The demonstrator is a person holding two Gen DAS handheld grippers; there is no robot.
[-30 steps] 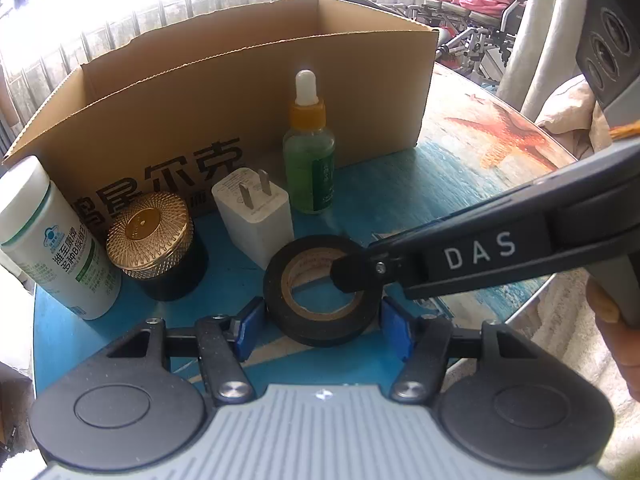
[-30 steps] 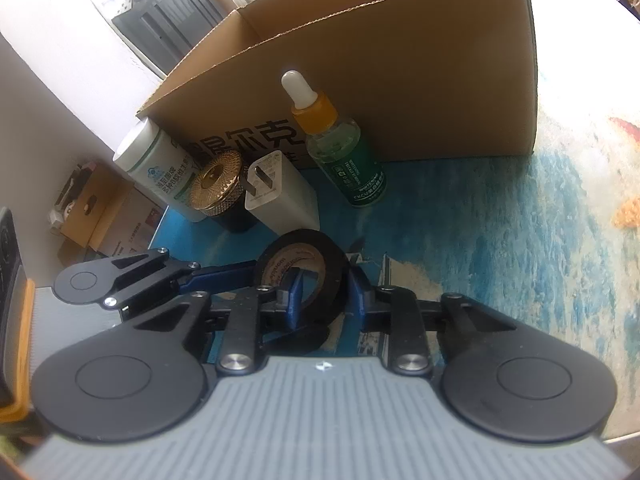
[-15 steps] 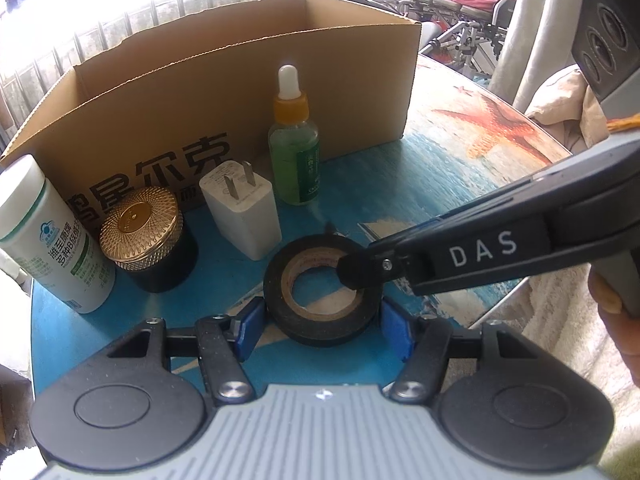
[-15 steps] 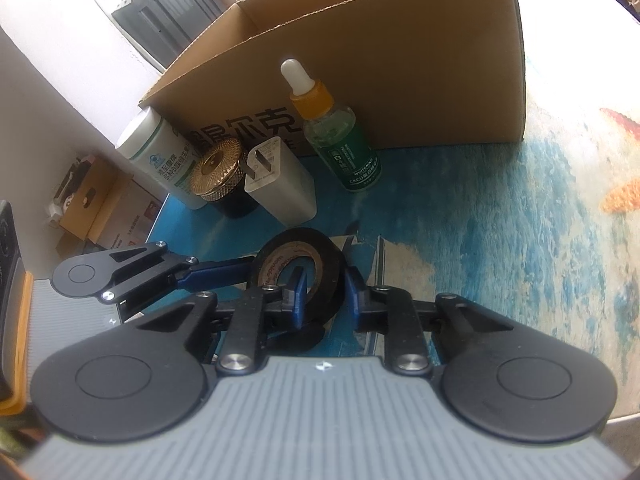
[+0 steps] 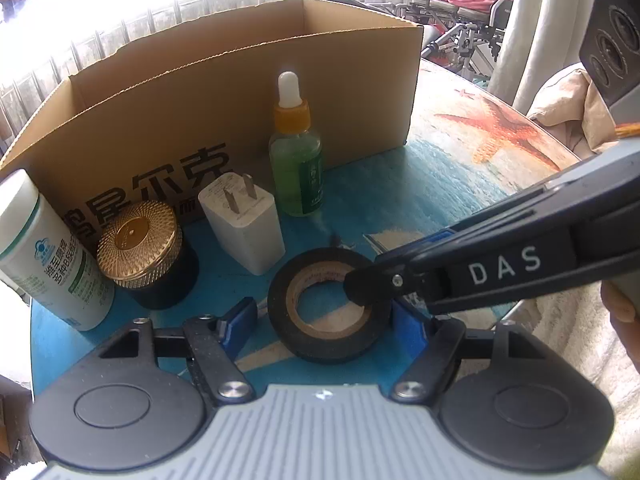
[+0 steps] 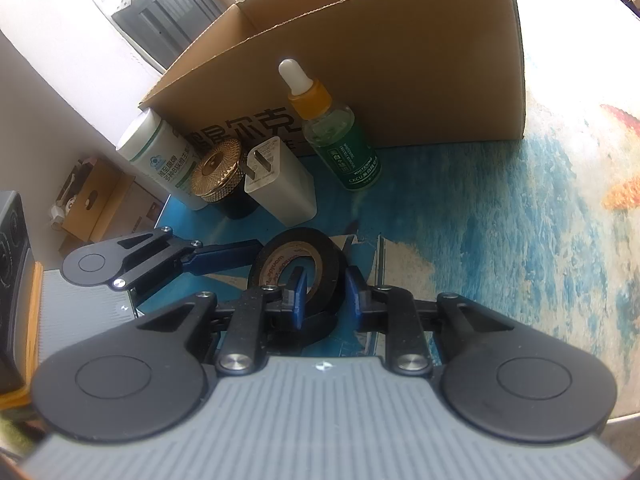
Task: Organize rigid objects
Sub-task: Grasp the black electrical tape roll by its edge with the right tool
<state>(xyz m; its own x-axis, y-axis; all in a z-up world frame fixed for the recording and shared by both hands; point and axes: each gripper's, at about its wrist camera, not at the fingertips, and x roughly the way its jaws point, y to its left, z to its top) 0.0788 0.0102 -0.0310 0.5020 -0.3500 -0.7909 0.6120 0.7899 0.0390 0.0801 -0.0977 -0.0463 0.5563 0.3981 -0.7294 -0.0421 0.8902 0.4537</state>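
Right hand-held gripper (image 6: 322, 292) pinches the tape roll's (image 5: 332, 304) wall; left hand-held gripper (image 5: 324, 316), jaws opening, straddles the roll without contact.

Bright daylight from behind, blown-out white glare along the top, strong fisheye bending at edges.

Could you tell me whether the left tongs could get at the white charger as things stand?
Probably not directly: the tape roll sits between the opening left tongs, held by the right tongs, blocking the charger.

Black tongs (image 5: 324, 316) with blue pads (image 5: 240, 320), ribbed grey housing, silver screws, white "DAS" lettering
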